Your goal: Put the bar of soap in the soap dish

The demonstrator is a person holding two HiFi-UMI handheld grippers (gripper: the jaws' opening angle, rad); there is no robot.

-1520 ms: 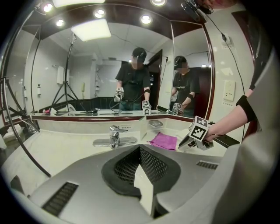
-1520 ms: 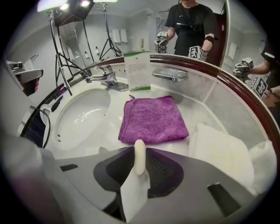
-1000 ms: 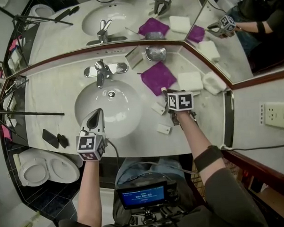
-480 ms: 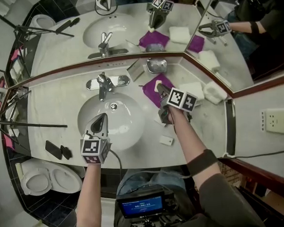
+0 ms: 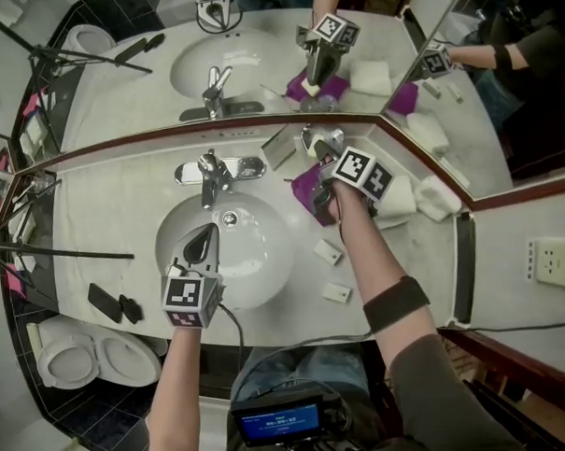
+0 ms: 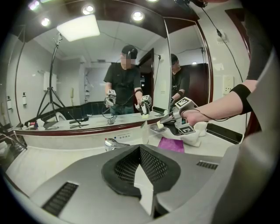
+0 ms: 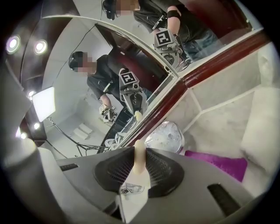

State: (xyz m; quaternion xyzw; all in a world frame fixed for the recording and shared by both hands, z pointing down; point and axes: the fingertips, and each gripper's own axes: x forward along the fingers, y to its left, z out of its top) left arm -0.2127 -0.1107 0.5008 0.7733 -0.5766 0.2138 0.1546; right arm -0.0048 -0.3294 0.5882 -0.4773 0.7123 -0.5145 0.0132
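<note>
One bar of soap (image 7: 138, 152) was pinched in the right tongs (image 5: 320, 153), near the one soap dish (image 7: 166, 136) by the mirror. The left tongs (image 5: 201, 244) were closed, empty, over the sink (image 5: 258, 268). Two packets (image 5: 328, 252) lay on the counter (image 5: 123, 203).

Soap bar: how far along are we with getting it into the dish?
Done: the soap bar is off the counter, clamped edge-on in the right gripper. In hand: that gripper points at the metal soap dish by the mirror, which looks empty. Left: lower the bar into the dish and let go. The left gripper is shut on nothing, over the sink.
</note>
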